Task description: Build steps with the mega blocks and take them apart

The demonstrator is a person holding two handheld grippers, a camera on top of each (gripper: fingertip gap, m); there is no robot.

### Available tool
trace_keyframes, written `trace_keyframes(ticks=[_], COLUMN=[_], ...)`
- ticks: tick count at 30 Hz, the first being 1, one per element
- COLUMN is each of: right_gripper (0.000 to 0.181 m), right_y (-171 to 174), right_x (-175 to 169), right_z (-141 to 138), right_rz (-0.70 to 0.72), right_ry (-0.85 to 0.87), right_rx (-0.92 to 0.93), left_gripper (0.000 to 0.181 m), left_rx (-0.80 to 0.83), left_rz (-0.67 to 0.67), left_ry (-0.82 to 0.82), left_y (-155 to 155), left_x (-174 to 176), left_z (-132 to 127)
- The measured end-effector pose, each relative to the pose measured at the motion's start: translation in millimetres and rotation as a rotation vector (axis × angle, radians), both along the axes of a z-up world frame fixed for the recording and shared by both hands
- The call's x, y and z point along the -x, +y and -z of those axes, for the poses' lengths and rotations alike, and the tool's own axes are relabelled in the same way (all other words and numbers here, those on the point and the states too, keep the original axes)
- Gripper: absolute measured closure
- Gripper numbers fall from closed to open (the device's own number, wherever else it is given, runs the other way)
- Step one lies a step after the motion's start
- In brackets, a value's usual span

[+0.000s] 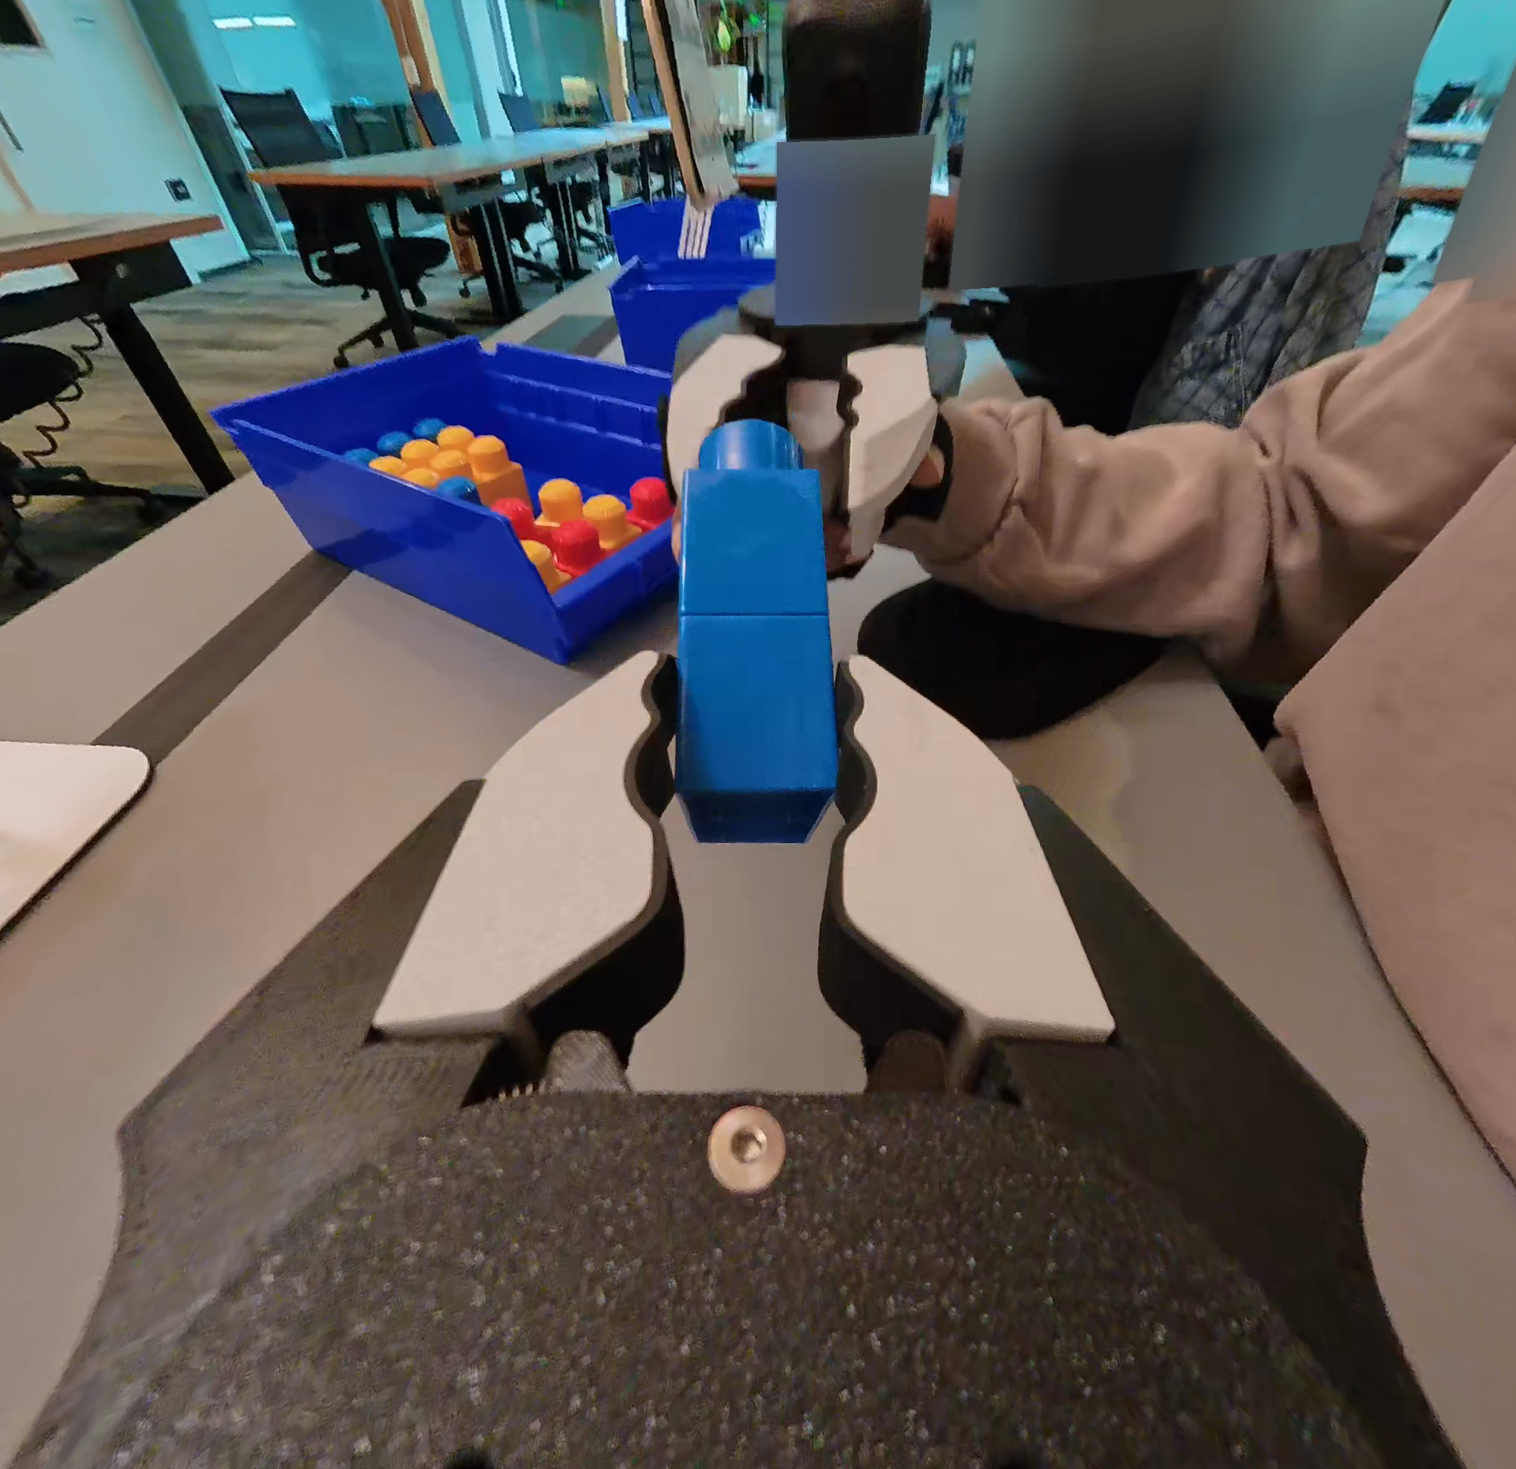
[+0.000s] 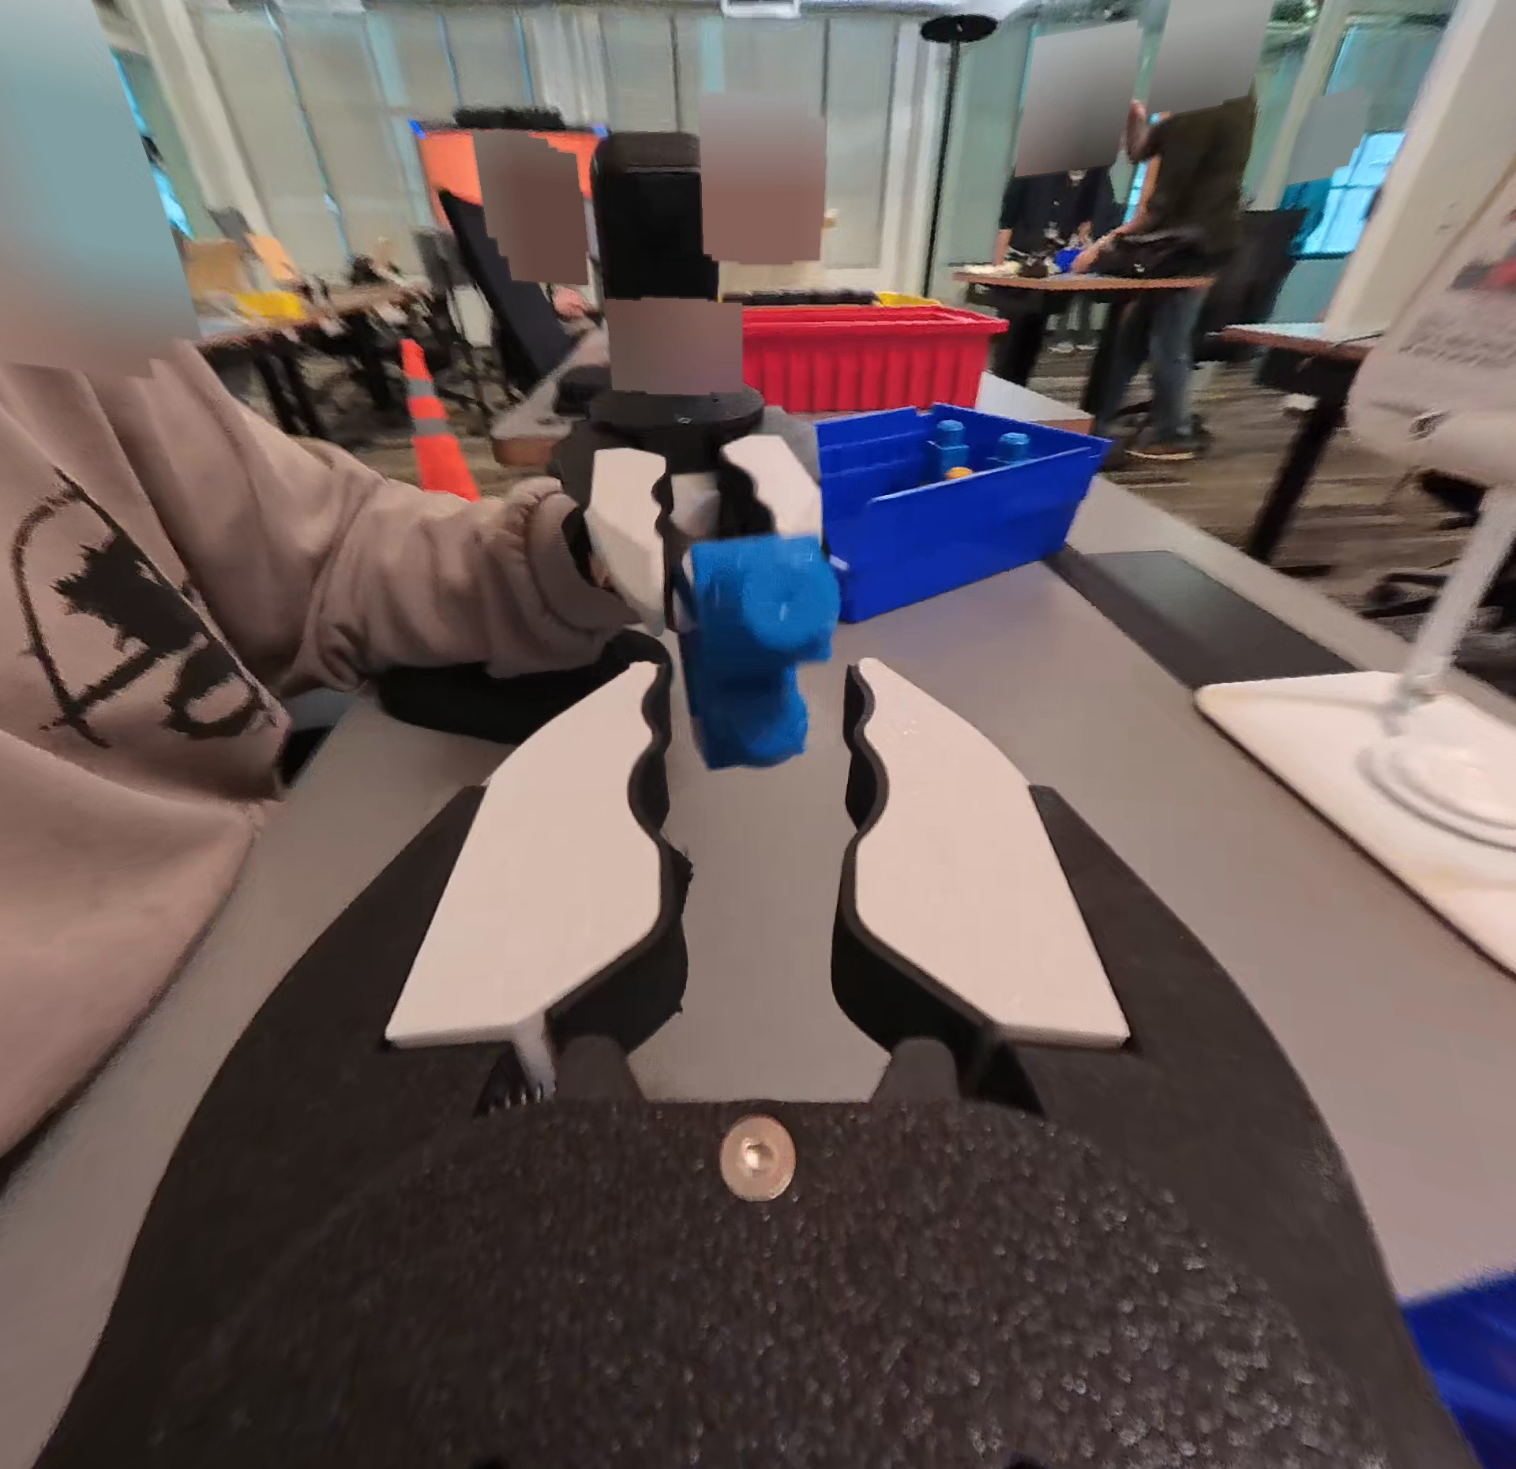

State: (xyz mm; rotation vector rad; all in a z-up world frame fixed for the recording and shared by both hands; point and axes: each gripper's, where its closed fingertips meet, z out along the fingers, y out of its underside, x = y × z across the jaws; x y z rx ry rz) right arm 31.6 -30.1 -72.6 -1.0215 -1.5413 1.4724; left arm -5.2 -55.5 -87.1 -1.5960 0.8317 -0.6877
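Observation:
My left gripper is shut on a stack of two blue mega blocks and holds it above the grey table, stud end pointing away. My right gripper is open. The blurred blue stack sits between its fingertips, closer to the left finger, with a gap on the right. In the left wrist view the right gripper faces me just behind the stack's stud. In the right wrist view the left gripper holds the stack's far end.
A blue bin of orange, red and blue blocks stands at the left, also in the right wrist view. More blue bins and a red bin stand behind. A white lamp base, a black pad, and a person's sleeve. The gap from one gripper's tips to the other's is roughly 6 cm.

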Motion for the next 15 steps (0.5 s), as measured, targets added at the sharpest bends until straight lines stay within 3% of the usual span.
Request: trace_keyframes(ticks=[15], right_gripper=[0.152], right_y=[-17], right_x=[-3], right_z=[15], right_rz=[-0.074], right_ry=[-0.083], right_rx=[-0.070], left_gripper=[0.144], left_rx=[0.040], left_rz=[0.073], left_ry=[0.150], left_y=[-9], left_x=[-14], left_z=[27])
